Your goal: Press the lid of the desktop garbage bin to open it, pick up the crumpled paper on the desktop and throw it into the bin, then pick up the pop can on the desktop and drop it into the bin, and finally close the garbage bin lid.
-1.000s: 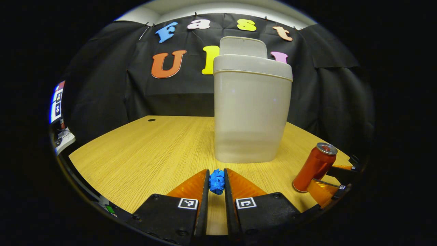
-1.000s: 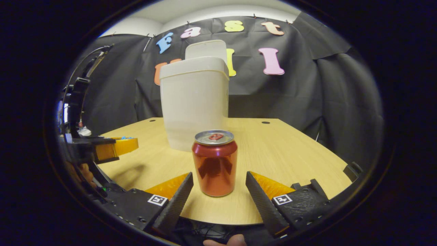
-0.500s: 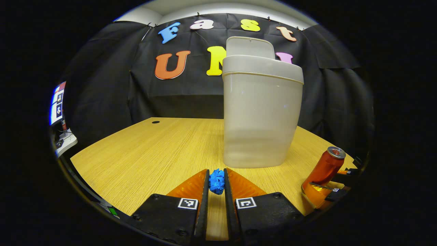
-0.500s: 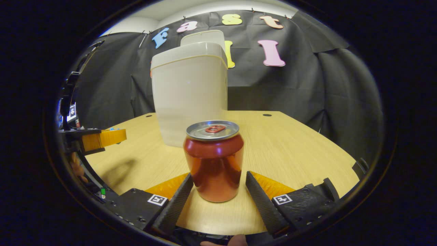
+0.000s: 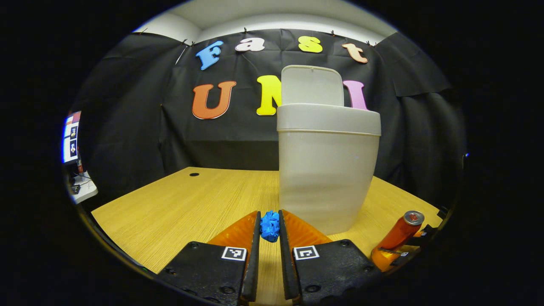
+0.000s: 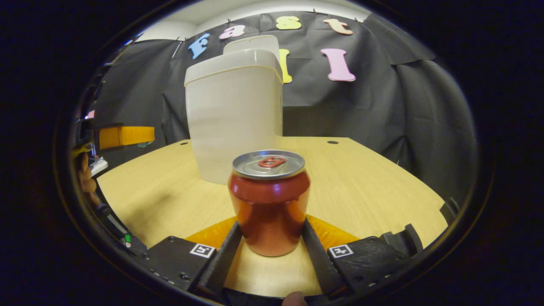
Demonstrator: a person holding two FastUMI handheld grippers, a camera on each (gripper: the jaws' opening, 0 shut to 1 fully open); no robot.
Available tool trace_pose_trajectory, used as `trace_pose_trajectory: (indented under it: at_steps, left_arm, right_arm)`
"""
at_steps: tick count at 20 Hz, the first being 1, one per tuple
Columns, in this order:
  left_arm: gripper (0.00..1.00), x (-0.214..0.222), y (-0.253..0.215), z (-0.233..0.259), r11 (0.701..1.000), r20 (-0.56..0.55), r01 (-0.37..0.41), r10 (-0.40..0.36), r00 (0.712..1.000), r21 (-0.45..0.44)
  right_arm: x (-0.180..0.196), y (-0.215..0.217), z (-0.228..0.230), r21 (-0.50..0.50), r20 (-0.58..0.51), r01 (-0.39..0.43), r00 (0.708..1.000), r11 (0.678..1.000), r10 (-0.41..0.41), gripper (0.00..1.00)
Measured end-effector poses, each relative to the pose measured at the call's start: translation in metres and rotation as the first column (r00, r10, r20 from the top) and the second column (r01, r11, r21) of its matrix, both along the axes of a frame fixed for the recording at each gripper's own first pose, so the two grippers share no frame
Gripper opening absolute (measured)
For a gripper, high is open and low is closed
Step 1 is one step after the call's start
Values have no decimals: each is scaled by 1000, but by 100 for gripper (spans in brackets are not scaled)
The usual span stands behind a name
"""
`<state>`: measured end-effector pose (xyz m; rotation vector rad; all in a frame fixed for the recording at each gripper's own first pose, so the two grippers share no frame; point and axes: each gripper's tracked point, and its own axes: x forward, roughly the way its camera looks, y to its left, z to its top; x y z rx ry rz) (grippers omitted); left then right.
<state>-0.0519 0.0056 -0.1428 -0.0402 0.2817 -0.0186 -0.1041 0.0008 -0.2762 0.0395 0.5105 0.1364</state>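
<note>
left gripper view: the left gripper (image 5: 269, 227) clenches the blue crumpled paper (image 5: 270, 225) above the desktop (image 5: 191, 204), before the open bin (image 5: 327, 170). right gripper view: the right gripper (image 6: 270, 238) grasps the standing pop can (image 6: 268, 199).

Surface: light wood-grain desktop (image 6: 361, 187), round cable holes by its far edge.
On it: garbage bin (image 6: 236, 123), upright, lid raised.
Pop can (image 6: 268, 202): upright, in front of the bin.

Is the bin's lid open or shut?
Open. The lid stands upright behind the rim of the bin, seen in both gripper views.
</note>
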Motion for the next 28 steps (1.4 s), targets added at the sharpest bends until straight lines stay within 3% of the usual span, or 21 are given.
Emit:
trace_pose_trajectory:
  at_steps: [5, 10, 19, 28]
  left_arm:
    - [26, 18, -9, 36, 999, 58, 16, -13, 998, -51]
    - [26, 37, -6, 84, 999, 158, 10, -2, 987, -47]
    - [26, 79, -16, 161, 999, 314, 28, -13, 949, -44]
    - [25, 129, -44, 188, 996, 367, 80, -65, 928, -26]
  right_arm:
    - [1, -4, 15, 28, 36, 1, 999, 1000, -2, 81]
    - [-1, -8, 27, 56, 50, -8, 999, 998, 5, 81]
    - [8, -26, 41, 70, 80, 8, 997, 998, -14, 81]
    - [21, -42, 42, 79, 79, 25, 996, 997, -31, 81]
